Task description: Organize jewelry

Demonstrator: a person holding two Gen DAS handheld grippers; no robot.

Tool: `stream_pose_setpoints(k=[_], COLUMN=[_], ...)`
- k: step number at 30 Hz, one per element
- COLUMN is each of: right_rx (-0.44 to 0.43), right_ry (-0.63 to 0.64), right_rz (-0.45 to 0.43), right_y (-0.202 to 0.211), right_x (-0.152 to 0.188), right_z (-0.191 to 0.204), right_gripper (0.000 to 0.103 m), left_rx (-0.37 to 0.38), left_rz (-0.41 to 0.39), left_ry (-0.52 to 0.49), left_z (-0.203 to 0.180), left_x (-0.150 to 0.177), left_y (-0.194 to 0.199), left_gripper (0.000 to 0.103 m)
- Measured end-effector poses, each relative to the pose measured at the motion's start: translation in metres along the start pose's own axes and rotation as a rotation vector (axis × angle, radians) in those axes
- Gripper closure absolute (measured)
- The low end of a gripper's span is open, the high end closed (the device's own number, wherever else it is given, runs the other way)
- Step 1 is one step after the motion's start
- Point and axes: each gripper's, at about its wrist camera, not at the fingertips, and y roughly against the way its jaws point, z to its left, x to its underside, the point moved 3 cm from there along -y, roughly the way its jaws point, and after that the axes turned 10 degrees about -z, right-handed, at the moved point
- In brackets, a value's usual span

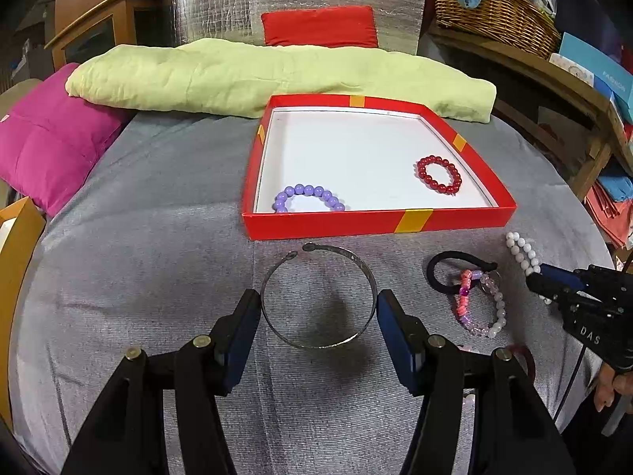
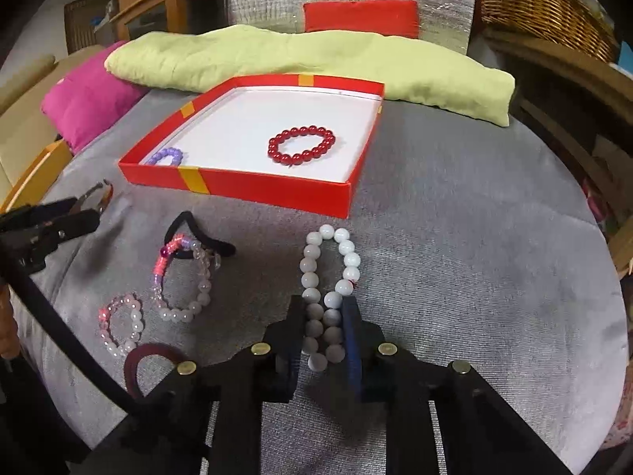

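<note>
A red box [image 1: 324, 225] [image 2: 277, 194] with a white floor holds a purple bead bracelet [image 1: 308, 197] [image 2: 166, 156] and a red bead bracelet [image 1: 439, 174] [image 2: 301, 145]. My left gripper [image 1: 318, 310] is shut on a silver open bangle [image 1: 318, 340], holding it by its two sides above the grey cloth. My right gripper [image 2: 324, 316] is shut on a white bead bracelet [image 2: 328, 277] [image 1: 522, 253], squeezing it into a narrow loop. A pink and clear bead bracelet [image 2: 180, 281] [image 1: 478, 304] lies over a black hair tie [image 2: 198, 233] [image 1: 455, 265].
A smaller pink-white bracelet [image 2: 120, 326] and a dark red hair tie [image 2: 136, 360] lie at the near left. A green cushion [image 1: 257, 75], a magenta pillow [image 1: 51, 138] and a red pillow [image 1: 320, 25] lie behind the box. A wicker basket [image 1: 494, 12] stands on a shelf at the right.
</note>
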Motion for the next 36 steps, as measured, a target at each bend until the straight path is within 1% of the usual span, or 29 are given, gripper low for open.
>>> stream_pose_setpoints(k=[4, 9, 14, 16, 19, 20, 21, 25, 29, 33, 36], right_rx=[0.003, -0.051, -0.064, -0.073, -0.118, -0.128, -0.138, -0.188, -0.157, -0.102, -0.109], right_ry=[-0.036, -0.144, -0.170, -0.187, -0.243, -0.261, -0.276, -0.322, -0.283, -0.218, -0.239], right_rz=[-0.012, -0.046, -0.041, -0.054, -0.082, -0.091, -0.098, -0.107, -0.086, -0.076, -0.097], right_y=[0.003, 0.014, 0.014, 0.018, 0.026, 0.029, 0.032, 0.038, 0.032, 0.028, 0.032], right_x=[-0.004, -0.010, -0.010, -0.011, -0.014, -0.016, -0.017, -0.024, -0.025, -0.021, -0.020], right_z=[-0.007, -0.023, -0.026, -0.028, -0.035, -0.037, -0.038, -0.039, -0.029, -0.025, -0.032], right_gripper=[0.083, 0.083, 0.083, 0.083, 0.083, 0.087, 0.093, 0.093, 0.093, 0.093, 0.093], left_rx=[0.001, 0.005, 0.009, 0.012, 0.009, 0.012, 0.017, 0.027, 0.035, 0.031, 0.025], left_rz=[-0.003, -0.009, -0.009, -0.008, -0.013, -0.014, -0.017, -0.035, -0.026, -0.026, -0.029], left_ry=[0.003, 0.004, -0.002, 0.005, 0.010, 0.014, 0.023, 0.032, 0.017, 0.018, 0.039], left_z=[-0.001, -0.004, -0.008, -0.008, -0.007, -0.007, -0.007, -0.008, -0.014, -0.011, -0.006], left_x=[-0.001, -0.003, -0.004, -0.004, -0.005, -0.006, -0.008, -0.013, -0.012, -0.012, -0.013], left_y=[0.000, 0.001, 0.001, 0.001, 0.002, 0.003, 0.004, 0.008, 0.005, 0.005, 0.007], left_gripper=[0.041, 0.041, 0.041, 0.041, 0.041, 0.041, 0.041, 0.041, 0.041, 0.041, 0.041])
